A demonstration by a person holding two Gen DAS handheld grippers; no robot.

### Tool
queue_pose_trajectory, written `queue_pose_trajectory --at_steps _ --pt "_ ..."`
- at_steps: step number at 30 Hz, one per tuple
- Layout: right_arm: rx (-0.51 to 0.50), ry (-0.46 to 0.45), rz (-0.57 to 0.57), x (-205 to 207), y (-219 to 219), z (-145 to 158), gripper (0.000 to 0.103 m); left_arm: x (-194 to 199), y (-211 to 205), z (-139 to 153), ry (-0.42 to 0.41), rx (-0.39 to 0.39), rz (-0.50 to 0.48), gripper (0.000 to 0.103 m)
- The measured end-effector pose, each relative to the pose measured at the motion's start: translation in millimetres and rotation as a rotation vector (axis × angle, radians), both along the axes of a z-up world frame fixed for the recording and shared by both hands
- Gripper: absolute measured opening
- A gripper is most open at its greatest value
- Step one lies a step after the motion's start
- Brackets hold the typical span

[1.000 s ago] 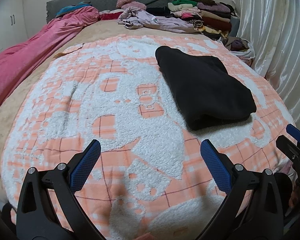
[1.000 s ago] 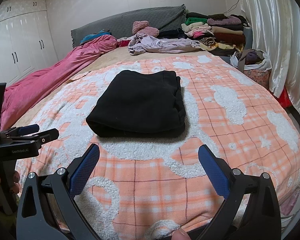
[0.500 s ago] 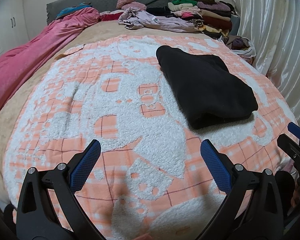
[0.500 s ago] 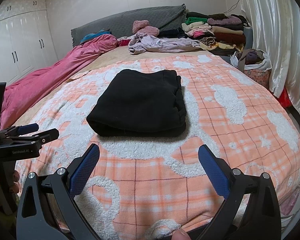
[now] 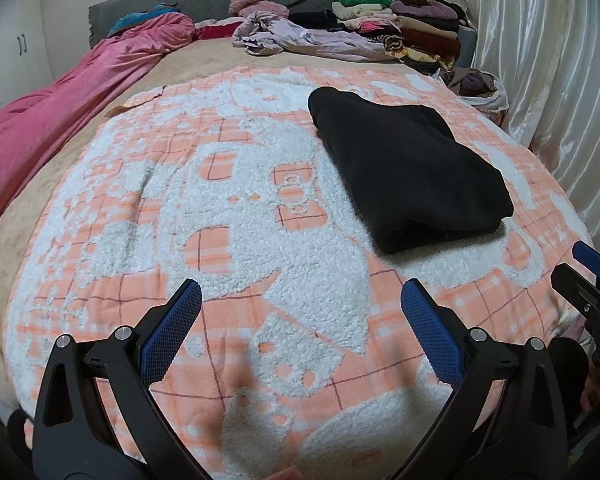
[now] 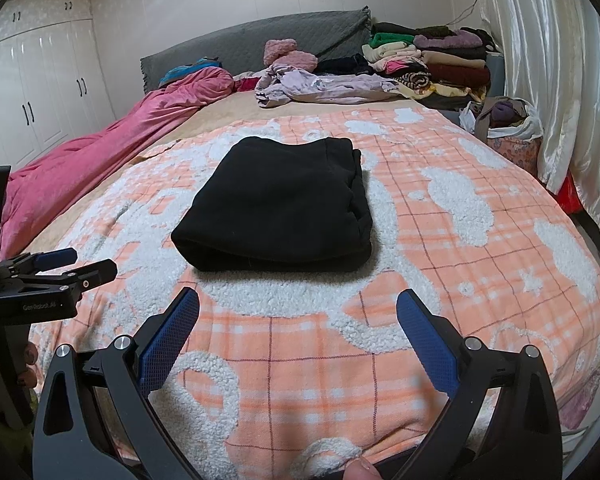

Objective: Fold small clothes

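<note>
The bed (image 6: 228,108) carried an orange-and-white checked blanket (image 6: 440,240), and 1 folded black garment (image 6: 280,204) lay flat on that blanket. A pink duvet (image 6: 100,152) ran along the bed's far-left side. Loose lilac clothing (image 6: 320,86) and a stack of folded clothes (image 6: 432,64) sat near the headboard.

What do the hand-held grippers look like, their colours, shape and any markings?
Both look alike. The left hand-held gripper and the right hand-held gripper have black plastic fingers with triangular cut-outs and silver screw heads, tipped with blue, mesh-textured pads. Seen side-on from the right wrist view, the left one carries small pale lettering on its black body, too small to read reliably. No cables or sleeves show.
</note>
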State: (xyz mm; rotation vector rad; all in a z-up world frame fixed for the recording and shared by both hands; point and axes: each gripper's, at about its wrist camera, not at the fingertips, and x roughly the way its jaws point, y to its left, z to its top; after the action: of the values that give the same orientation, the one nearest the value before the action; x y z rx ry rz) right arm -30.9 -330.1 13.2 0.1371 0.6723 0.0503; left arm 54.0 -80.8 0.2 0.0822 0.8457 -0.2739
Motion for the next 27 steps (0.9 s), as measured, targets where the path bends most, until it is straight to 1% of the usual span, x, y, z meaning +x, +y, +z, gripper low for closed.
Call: queue_pose_trajectory --at_steps 5,8,12,16,19,21,23,25,26,27 --pt "0.001 0.001 -0.003 -1 -1 -1 0.098 -1 -1 -2 -0.001 0.011 -0.014 0.094" --pt "0.001 0.004 -0.008 -2 -3 -3 0.098 -1 -1 -2 0.01 0.0 -0.04 0.094" --pt "0.005 0.005 -0.023 -3 -5 -6 0.098 0 -1 -2 0.02 -0.004 -0.046 0.094" --pt "0.013 0.009 -0.049 -4 -10 -7 0.098 3 4 -4 0.037 -0.013 -0.023 0.094" --pt "0.018 0.007 -0.073 -6 -16 -6 0.098 6 13 -3 0.036 -0.036 -0.016 0.094" --pt "0.027 -0.011 -0.125 -13 -29 -2 0.098 13 26 -1 0.022 -0.037 0.005 0.094" --pt "0.049 -0.032 -0.194 -23 -50 3 0.098 28 52 -1 0.043 -0.05 0.057 0.094" --pt "0.07 -0.069 -0.301 -39 -80 10 0.098 47 89 -2 0.078 -0.088 0.114 0.094" --pt "0.086 -0.096 -0.387 -54 -104 14 0.098 60 120 -2 0.09 -0.095 0.172 0.094" --pt "0.096 -0.114 -0.461 -68 -123 16 0.098 69 142 -3 0.09 -0.085 0.207 0.094"
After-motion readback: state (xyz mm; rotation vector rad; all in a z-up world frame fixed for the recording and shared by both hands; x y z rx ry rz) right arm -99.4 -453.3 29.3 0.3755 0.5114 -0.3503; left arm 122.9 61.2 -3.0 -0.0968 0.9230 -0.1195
